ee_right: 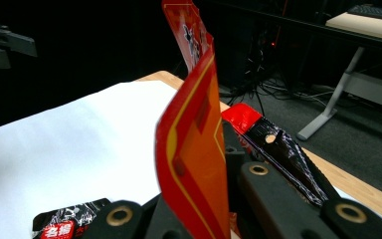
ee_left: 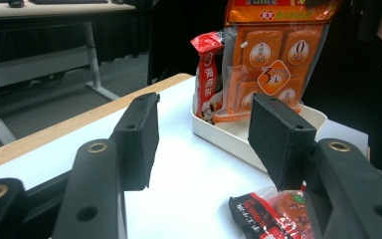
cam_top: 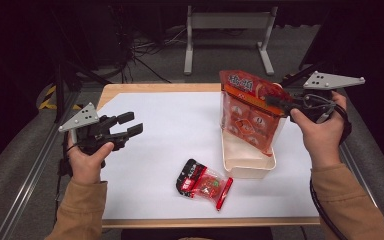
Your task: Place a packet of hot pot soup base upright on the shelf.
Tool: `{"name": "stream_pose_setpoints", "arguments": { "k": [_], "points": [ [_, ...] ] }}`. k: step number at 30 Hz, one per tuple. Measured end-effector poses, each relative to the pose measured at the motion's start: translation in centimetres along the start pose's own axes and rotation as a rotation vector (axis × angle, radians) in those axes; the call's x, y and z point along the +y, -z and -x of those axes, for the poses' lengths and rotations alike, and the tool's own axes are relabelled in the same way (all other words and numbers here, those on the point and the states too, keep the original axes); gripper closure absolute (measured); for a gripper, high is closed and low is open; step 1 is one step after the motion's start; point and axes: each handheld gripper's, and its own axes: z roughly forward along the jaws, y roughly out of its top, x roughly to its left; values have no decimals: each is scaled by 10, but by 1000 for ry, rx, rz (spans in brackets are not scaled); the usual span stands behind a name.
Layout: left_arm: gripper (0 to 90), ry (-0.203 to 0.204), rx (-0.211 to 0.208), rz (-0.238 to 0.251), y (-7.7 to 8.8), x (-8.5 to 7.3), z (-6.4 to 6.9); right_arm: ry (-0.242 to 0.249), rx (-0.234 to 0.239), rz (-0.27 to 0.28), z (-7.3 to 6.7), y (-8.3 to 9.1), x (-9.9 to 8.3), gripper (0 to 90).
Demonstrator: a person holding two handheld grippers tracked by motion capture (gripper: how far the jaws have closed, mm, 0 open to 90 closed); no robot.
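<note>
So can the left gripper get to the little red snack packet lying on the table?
Probably yes. The left gripper is open and empty, and the small snack packet lies flat on bare white table with nothing between them.

Glossy plastic orange snack bag (cam_top: 249, 112); matt cream tray (cam_top: 250, 165); wooden table edge (cam_top: 160, 88).

A lab or test room, by the look of it: dark curtained surroundings, grey carpet, loose cables (cam_top: 145, 50) trailing across the floor, a height-adjustable desk frame (cam_top: 227, 35) behind, and the table (cam_top: 180, 125) covered in plain white sheeting.
</note>
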Motion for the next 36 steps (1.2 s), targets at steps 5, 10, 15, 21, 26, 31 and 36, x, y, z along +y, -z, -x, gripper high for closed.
{"name": "stream_pose_setpoints", "arguments": {
  "k": [5,10,15,21,26,31,36],
  "points": [
    [464,-2,0,2,0,0,0,-8,-2,-5,1,-1,-4,900],
    [463,1,-2,-4,0,-1,0,-21,-4,-12,3,-3,-11,900],
    [458,-2,-1,-7,-1,-1,-1,-32,-7,-19,5,-6,-17,900],
    [453,-2,-6,-15,-4,-2,-1,-41,-7,-16,5,-10,-24,900],
    [450,-3,-8,-17,-5,-3,0,-48,-7,-17,5,-11,-27,900],
    [447,-4,-13,-21,-7,-3,0,-60,-8,-21,5,-13,-32,900],
    [439,-3,-13,-23,-8,-4,0,-76,1,-12,7,-13,-38,900]
  ]
}}
